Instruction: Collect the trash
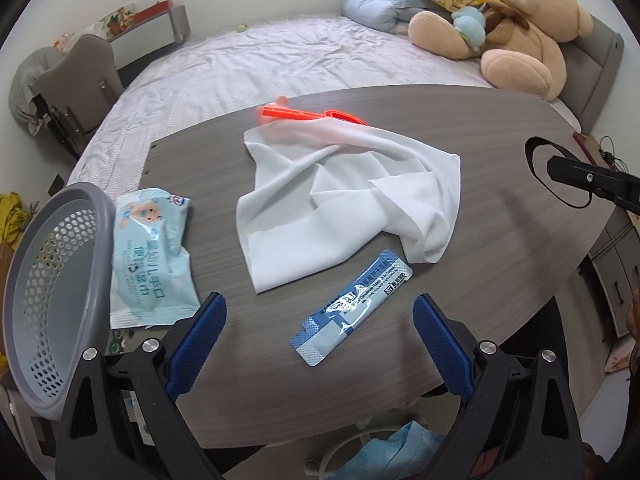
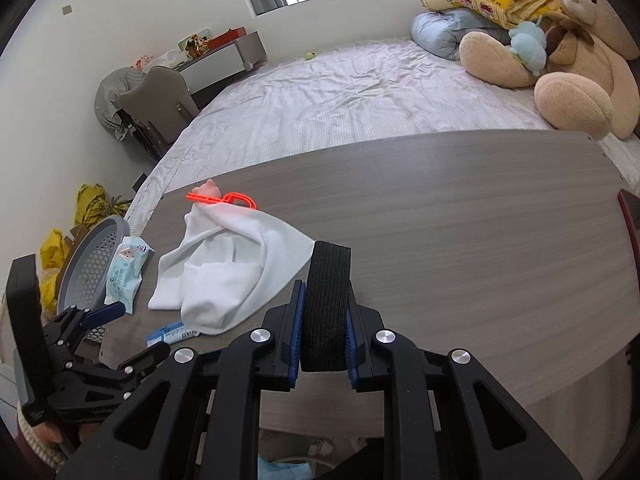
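On the grey wood-grain table (image 1: 460, 128) lie several pieces of trash. Nearest the left gripper (image 1: 320, 322) is a flat, elongated blue and white sachet (image 1: 352, 307) with a clear window and printed text, lying diagonally on the table between and just ahead of the blue fingers (image 1: 198, 344), which stand wide apart and touch nothing. To its left, at the table's edge, a crumpled pale blue wet-wipe packet (image 1: 150, 256) with a cartoon face and printed characters rests against the grey perforated basket (image 1: 48, 280). A rumpled white cloth (image 1: 340, 204) sits mid-table, its far end draped over an orange plastic clip (image 1: 296, 114).

The right gripper (image 2: 323, 340) has its fingers clamped on a black woven band (image 2: 326, 304), a ribbed strip standing on edge between the pads, held over the table just right of the cloth's corner. A bed (image 2: 340, 96) lies beyond the table.
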